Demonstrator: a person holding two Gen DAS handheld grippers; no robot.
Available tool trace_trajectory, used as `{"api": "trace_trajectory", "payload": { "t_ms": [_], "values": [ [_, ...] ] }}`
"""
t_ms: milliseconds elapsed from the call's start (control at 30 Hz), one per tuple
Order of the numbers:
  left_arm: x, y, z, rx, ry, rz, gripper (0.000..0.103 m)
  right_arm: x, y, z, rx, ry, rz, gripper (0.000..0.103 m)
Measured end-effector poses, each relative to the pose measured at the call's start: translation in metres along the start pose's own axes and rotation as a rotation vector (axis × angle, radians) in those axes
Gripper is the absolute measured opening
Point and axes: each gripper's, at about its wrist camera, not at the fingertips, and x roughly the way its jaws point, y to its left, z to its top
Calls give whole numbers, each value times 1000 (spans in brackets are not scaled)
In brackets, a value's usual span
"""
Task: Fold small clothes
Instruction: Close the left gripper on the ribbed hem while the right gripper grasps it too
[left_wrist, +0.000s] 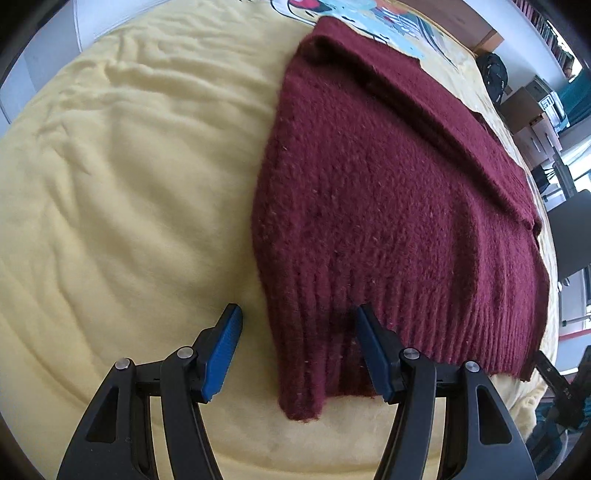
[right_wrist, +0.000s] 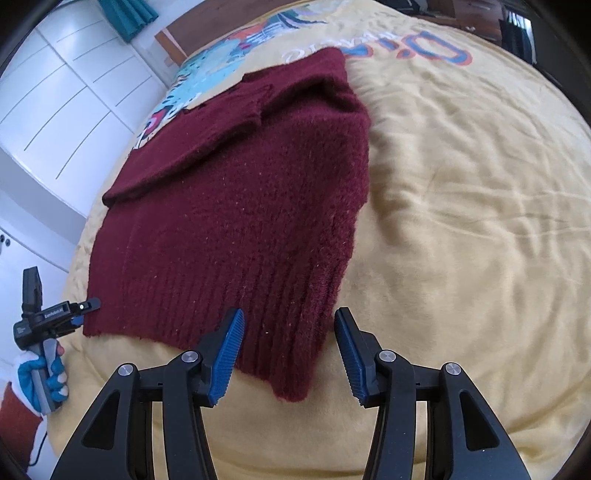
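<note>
- My left gripper (left_wrist: 297, 354) is open, and its jaws stand on each side of the left hem corner of the sweater (left_wrist: 388, 192). One blue pad is over the yellow blanket (left_wrist: 129, 203) and the other is over the ribbed hem; they do not press the wool.
- The sweater is dark red, a thick fuzzy knit. It lies flat on the bed, with the sleeves folded across the upper part of the body and the ribbed hem (left_wrist: 424, 332) nearest to me.
- I judge it soft and limp, and a little heavy for a small garment. It will sag and stretch if I lift it by one point only, so I think the two hem corners are the good places to hold. The ribbing is denser there and the rough knit should not slip in the ribbed pads.
- My right gripper (right_wrist: 290, 356) is also open. It stands over the right hem corner (right_wrist: 291, 384), which lies between the jaws and is not pinched.
- The blanket carries a colourful cartoon print (right_wrist: 207, 74) and big orange and blue letters (right_wrist: 417, 48) near the far edge. They appear upside down to me and I cannot read them surely.
- In the right wrist view I see small white writing on the arm of my left gripper, but it is too small to read.
</note>
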Motion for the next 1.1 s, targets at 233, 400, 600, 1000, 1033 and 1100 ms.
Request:
{"api": "trace_trajectory", "payload": {
  "t_ms": [233,400,600,1000,1033,1100],
  "values": [
    [3,0,1,-33,19,-49,58,14,3,1,-21,29,34,54],
    [6,-2,-4,-32,27,-83,57,22,7,5,-37,45,58,54],
    [5,3,-2,-46,28,-104,57,31,17,7,-53,61,72,49],
    [1,18,-2,-79,25,-144,38,40,23,7,-51,91,92,26],
    [1,20,-3,-79,25,-150,35,40,23,6,-54,92,95,23],
    [0,23,-3,-79,27,-164,30,40,25,6,-60,95,104,18]
  ]
}}
